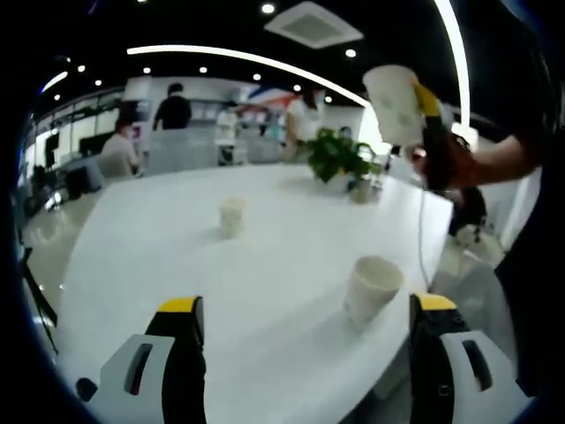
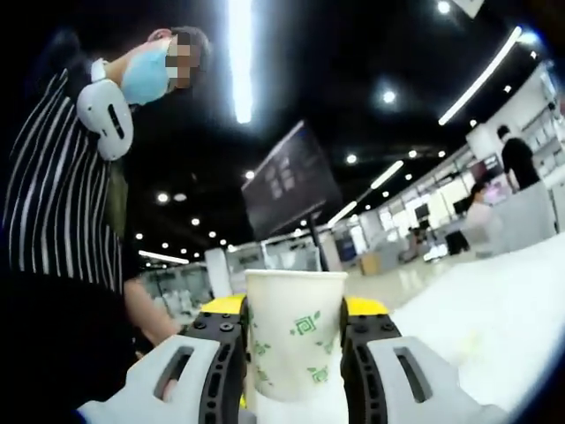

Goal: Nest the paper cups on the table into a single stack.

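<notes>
Paper cups: one with green leaf print (image 2: 294, 340) is clamped upright between the right gripper (image 2: 294, 353) jaws, lifted well above the white table (image 1: 265, 265); in the left gripper view the same cup (image 1: 395, 104) hangs high at the right, held by that gripper (image 1: 424, 115). Two more stay on the table: a near cup (image 1: 371, 287) tilted toward the table's right edge, and a far cup (image 1: 232, 215) upright near the middle, well apart from each other. Left gripper (image 1: 305, 314) has jaws spread wide, holding nothing, low over the table's near side. A potted plant (image 1: 340, 159) sits at the far end. A person in a striped top (image 2: 53, 212) stands beside the right gripper.
</notes>
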`<control>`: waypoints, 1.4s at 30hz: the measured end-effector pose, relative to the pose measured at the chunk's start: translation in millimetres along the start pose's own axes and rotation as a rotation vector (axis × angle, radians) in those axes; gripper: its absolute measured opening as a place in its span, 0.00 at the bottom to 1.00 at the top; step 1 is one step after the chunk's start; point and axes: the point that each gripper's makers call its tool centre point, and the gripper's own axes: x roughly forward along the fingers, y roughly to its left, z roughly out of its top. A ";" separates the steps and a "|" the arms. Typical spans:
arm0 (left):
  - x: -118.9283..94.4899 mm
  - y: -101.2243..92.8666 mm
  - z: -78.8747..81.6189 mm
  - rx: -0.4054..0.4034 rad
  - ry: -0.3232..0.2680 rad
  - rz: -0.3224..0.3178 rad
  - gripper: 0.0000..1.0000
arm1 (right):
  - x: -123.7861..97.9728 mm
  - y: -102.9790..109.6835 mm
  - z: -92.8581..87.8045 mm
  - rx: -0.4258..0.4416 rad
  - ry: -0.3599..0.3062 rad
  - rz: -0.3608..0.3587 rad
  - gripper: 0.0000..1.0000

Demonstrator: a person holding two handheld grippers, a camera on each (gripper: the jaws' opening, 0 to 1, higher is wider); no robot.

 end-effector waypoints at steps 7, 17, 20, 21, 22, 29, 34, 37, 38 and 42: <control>2.1 -3.7 -3.4 -0.002 0.016 -0.006 0.95 | -2.7 5.4 -26.7 -0.011 0.038 0.010 0.37; 1.6 -6.1 -9.4 0.006 0.047 -0.014 0.95 | -11.6 3.9 -66.4 -0.004 0.089 -0.006 0.37; 1.5 -6.0 -10.0 0.006 0.051 -0.016 0.95 | -15.9 1.8 -79.1 -0.003 0.108 -0.018 0.37; 1.7 -6.3 -10.5 0.006 0.054 -0.019 0.95 | -16.8 1.5 -83.0 0.000 0.113 -0.020 0.37; 1.8 -6.6 -10.9 0.007 0.057 -0.020 0.95 | -18.1 1.0 -89.1 0.000 0.121 -0.025 0.37; 3.0 -10.1 -12.7 0.012 0.071 -0.032 0.95 | -22.5 1.2 -120.6 -0.006 0.186 -0.035 0.36; 3.1 -11.5 -13.2 0.019 0.078 -0.036 0.95 | -25.3 -3.2 -136.4 0.001 0.217 -0.053 0.36; 3.4 -12.3 -13.5 0.018 0.081 -0.036 0.95 | -27.6 -5.3 -143.1 0.002 0.225 -0.064 0.37; 3.6 -12.7 -13.3 0.020 0.082 -0.037 0.95 | -28.4 -6.1 -145.4 0.004 0.232 -0.069 0.37; 4.1 -13.2 -13.5 0.022 0.087 -0.038 0.95 | -30.4 -9.7 -150.8 0.000 0.245 -0.076 0.37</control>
